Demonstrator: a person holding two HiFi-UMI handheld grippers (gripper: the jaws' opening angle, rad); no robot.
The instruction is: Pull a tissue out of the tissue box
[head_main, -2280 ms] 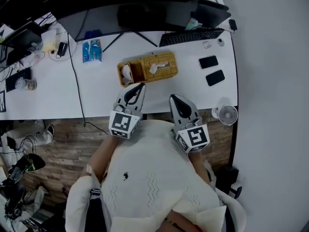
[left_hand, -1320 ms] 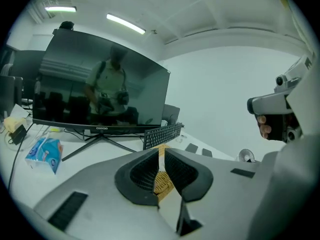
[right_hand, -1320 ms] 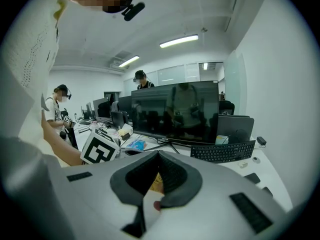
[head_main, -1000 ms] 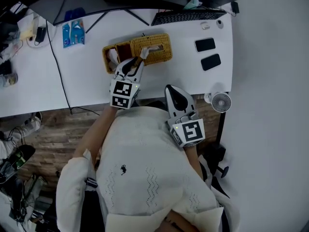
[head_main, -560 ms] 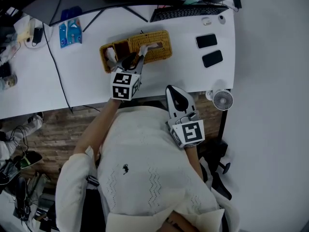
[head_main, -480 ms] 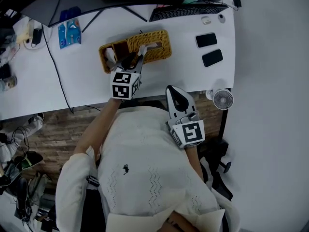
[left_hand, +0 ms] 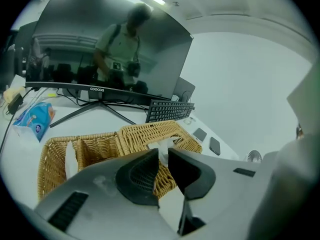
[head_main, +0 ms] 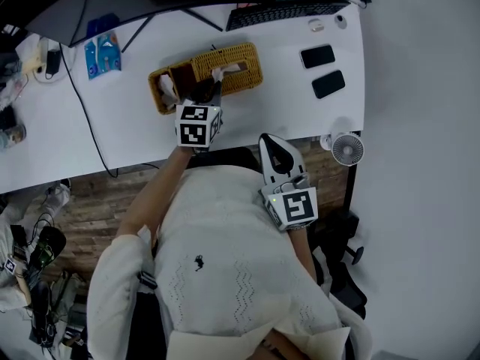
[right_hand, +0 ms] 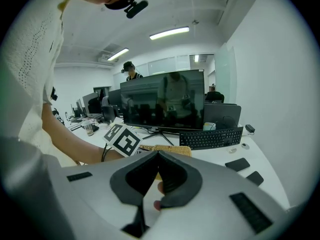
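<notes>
Left gripper (head_main: pixel 208 94) clamped on the tissue (left_hand: pixel 163 148) at the top of the wicker tissue box (head_main: pixel 232 60).

Its own view shows the white tissue pinched between the narrowed jaws, right over the box's slot. In the head view the gripper's body covers that spot, and only a scrap of white shows beside it. The right gripper (right_hand: pixel 157 152) is clenched on nothing, its jaw tips touching. The head view places it well apart from the tissue box, off the desk (head_main: pixel 135 141) edge by the person's torso (head_main: pixel 225 261).
</notes>
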